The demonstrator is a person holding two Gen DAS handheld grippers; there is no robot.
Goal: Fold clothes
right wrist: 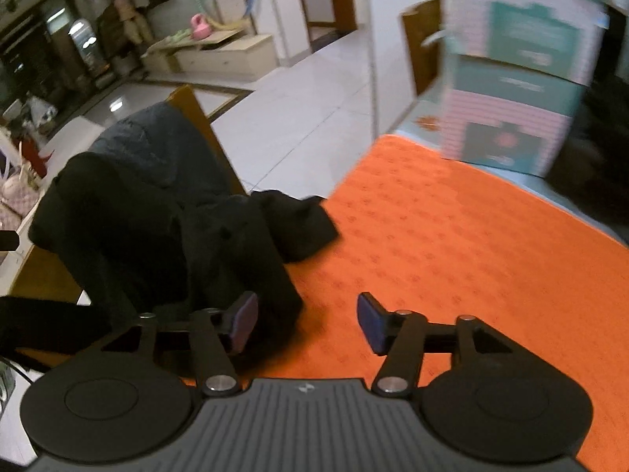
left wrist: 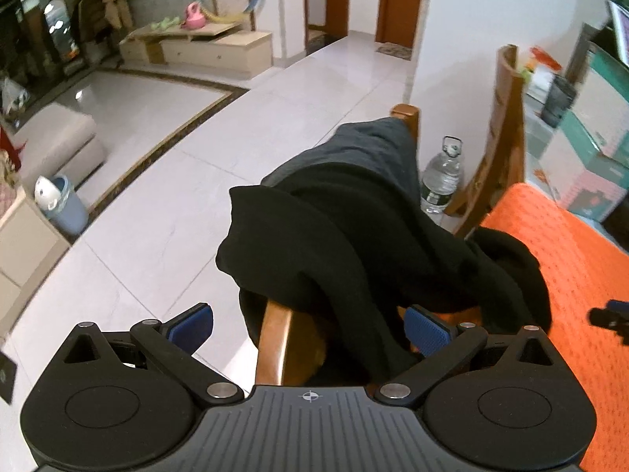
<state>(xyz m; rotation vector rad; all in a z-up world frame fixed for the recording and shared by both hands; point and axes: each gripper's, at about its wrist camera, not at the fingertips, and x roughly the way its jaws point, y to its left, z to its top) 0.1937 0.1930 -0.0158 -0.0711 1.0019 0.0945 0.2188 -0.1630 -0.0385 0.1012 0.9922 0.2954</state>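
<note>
A black garment (left wrist: 354, 228) hangs in a heap over the back of a wooden chair (left wrist: 275, 342), and part of it spills onto the orange-covered table (left wrist: 570, 267). My left gripper (left wrist: 308, 328) is open, its jaws wide on either side of the chair back and the hanging cloth. In the right wrist view the same black garment (right wrist: 165, 220) lies over the chair (right wrist: 204, 126) and onto the orange cloth (right wrist: 471, 236). My right gripper (right wrist: 308, 324) is open above the table edge, its left pad (right wrist: 243, 320) against the cloth.
A water bottle (left wrist: 442, 175) stands on the tiled floor behind the chair. A second wooden chair (left wrist: 507, 129) stands by the table. Teal and pink boxes (right wrist: 519, 67) sit at the table's far side. A small bin (left wrist: 59, 204) stands at the left.
</note>
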